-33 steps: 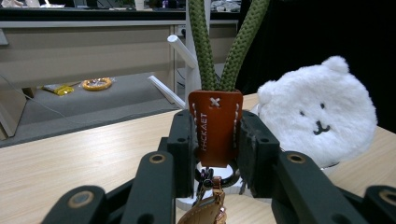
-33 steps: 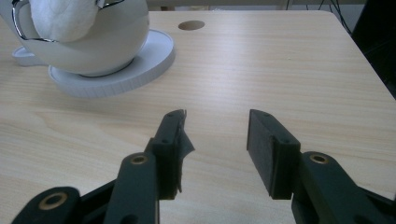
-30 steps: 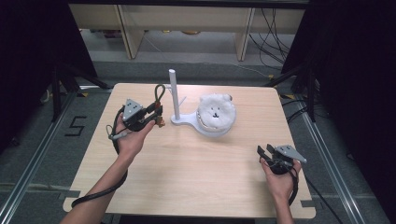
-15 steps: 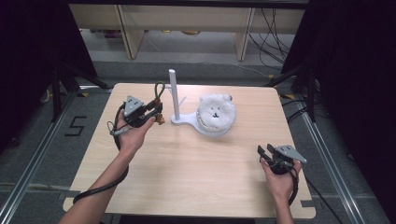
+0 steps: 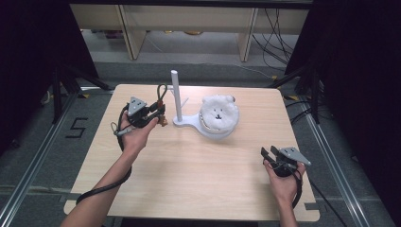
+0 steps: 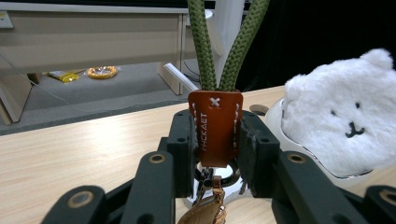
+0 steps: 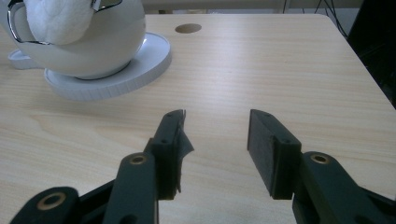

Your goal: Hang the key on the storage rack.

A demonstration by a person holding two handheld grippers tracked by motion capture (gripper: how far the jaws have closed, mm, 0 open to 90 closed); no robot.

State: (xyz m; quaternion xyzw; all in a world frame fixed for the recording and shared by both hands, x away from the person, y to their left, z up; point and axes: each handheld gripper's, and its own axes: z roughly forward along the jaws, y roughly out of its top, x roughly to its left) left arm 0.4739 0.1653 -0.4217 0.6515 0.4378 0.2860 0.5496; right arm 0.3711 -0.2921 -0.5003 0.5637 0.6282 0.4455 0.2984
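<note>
My left gripper [image 5: 158, 116] is shut on a brown leather key tag [image 6: 215, 126], held upright just left of the white post stand [image 5: 175, 94]. A loop of green rope [image 6: 201, 46] rises from the tag, and a metal ring with a brown clasp [image 6: 205, 212] hangs below it. In the left gripper view the pads [image 6: 183, 140] press on the tag's two sides, with the white post [image 6: 231, 23] right behind the rope. My right gripper [image 5: 267, 153] rests low over the table's near right part, open with nothing between its fingertips [image 7: 172, 140].
A white fluffy bear [image 5: 218, 112] sits in a white bowl [image 7: 93, 46] on the stand's round base [image 7: 144, 65], right of the post. A round hole [image 7: 188, 28] is in the tabletop beyond it. Shelving and cables lie past the far edge.
My left gripper with the key tag has edged slightly toward the far side of the table. The right gripper has stayed put.
</note>
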